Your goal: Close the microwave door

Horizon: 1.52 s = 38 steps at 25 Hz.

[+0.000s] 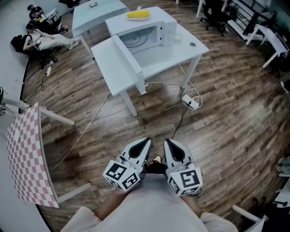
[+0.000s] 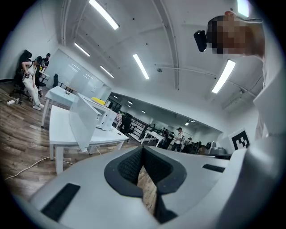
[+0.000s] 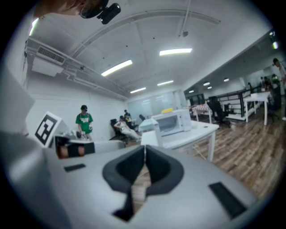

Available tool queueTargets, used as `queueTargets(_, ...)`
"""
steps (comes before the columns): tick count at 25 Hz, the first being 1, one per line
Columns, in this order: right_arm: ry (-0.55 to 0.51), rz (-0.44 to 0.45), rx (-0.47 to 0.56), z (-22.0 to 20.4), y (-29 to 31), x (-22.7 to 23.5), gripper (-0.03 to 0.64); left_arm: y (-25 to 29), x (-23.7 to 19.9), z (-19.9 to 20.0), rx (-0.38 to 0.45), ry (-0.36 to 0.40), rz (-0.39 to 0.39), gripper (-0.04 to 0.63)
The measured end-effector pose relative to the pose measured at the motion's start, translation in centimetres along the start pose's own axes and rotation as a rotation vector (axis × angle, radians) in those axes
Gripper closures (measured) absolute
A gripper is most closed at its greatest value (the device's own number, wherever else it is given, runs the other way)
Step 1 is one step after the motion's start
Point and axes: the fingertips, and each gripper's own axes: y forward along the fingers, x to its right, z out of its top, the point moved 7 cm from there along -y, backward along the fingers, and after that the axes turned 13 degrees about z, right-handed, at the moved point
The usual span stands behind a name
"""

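The microwave (image 1: 146, 31) stands at the far side of a white tabletop (image 1: 174, 58), well apart from both hand-held grippers. Its door (image 1: 130, 63) is open, swung out to the left of the cavity so that the panel stands edge-on over the near part of the tabletop. A yellow object (image 1: 138, 15) lies on the microwave's roof. In the left gripper view the microwave (image 2: 105, 119) shows small at mid-left with the door (image 2: 84, 123) sticking out toward the camera. In the right gripper view the microwave (image 3: 172, 123) sits near the centre, its open front facing the camera.

Under the tabletop a white power strip (image 1: 190, 101) lies on the wooden floor (image 1: 231, 136), with cables running from it. A second pale table (image 1: 97, 13) stands behind the microwave's one, and a pink-and-white checked table (image 1: 26, 154) stands at the left edge.

The left hand-held gripper (image 1: 147, 141) and the right hand-held gripper (image 1: 168, 142) are held low and side by side, close to the person's body, pointing toward the microwave. The left hand-held gripper (image 2: 143, 149) has its jaws brought together, tips meeting, with only floor showing behind them. The right hand-held gripper (image 3: 145, 149) is the same: jaws together and nothing between them.
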Motion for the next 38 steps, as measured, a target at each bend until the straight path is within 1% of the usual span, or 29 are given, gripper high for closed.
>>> queueTargets(5,0.000,0.010,-0.003,0.3,0.1,0.7,0.594,0.8,0.5,0.1,-0.004,0.009,-0.002,0.577)
queueTargets(10,0.007,0.020,-0.015,0.3,0.5,1.4,0.594,1.6,0.4,0.2,-0.008,-0.002,0.007,0.577)
queueTargets(20,0.003,0.002,-0.018,1.2,2.4,3.8,0.594,4.4,-0.8,1.2,-0.017,-0.007,0.005,0.577)
queueTargets(25,0.001,0.004,-0.029,1.8,4.0,4.8,0.594,5.8,-2.0,1.9,-0.020,-0.016,0.012,0.577)
queueTargets(30,0.002,-0.005,-0.042,2.6,6.1,6.6,0.594,8.0,-3.6,2.7,-0.027,-0.047,0.016,0.577)
queueTargets(38,0.008,0.011,-0.056,4.1,10.7,8.9,0.593,11.3,-6.7,4.7,-0.036,-0.035,0.030,0.577)
